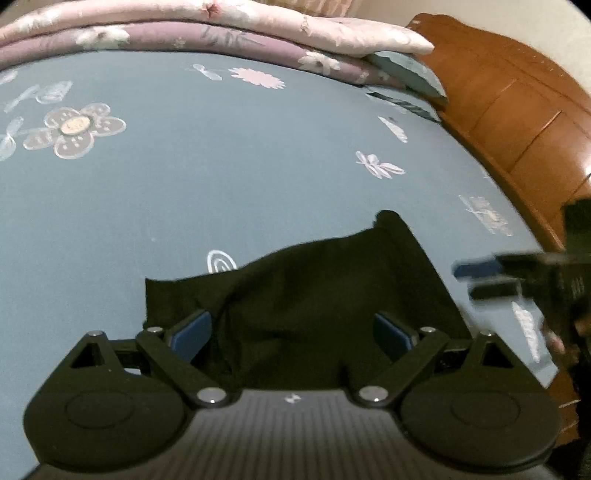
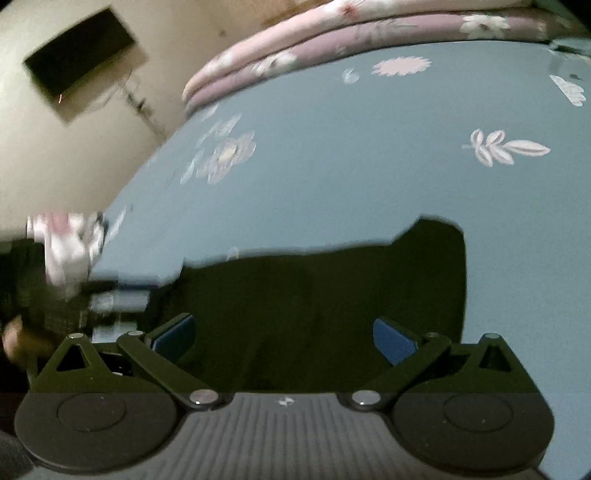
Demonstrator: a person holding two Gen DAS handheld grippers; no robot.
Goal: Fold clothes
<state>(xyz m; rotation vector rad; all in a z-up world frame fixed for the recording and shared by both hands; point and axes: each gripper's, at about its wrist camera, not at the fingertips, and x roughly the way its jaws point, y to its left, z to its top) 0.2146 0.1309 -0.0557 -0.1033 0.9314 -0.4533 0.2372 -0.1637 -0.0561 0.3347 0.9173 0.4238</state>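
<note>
Both my grippers hover low over the black garment (image 1: 314, 295), jaws spread wide.

It lies on the bed's blue floral sheet (image 1: 221, 192) near the front edge; left gripper (image 1: 291, 332) and right gripper (image 2: 284, 338) each hold nothing, blue pads (image 1: 194, 334) apart.

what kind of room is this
Most likely a bedroom. The black garment lies on a bed with a blue flowered sheet, folded pink and purple quilts are stacked at the far edge, and a wooden headboard rises along one side.
</note>
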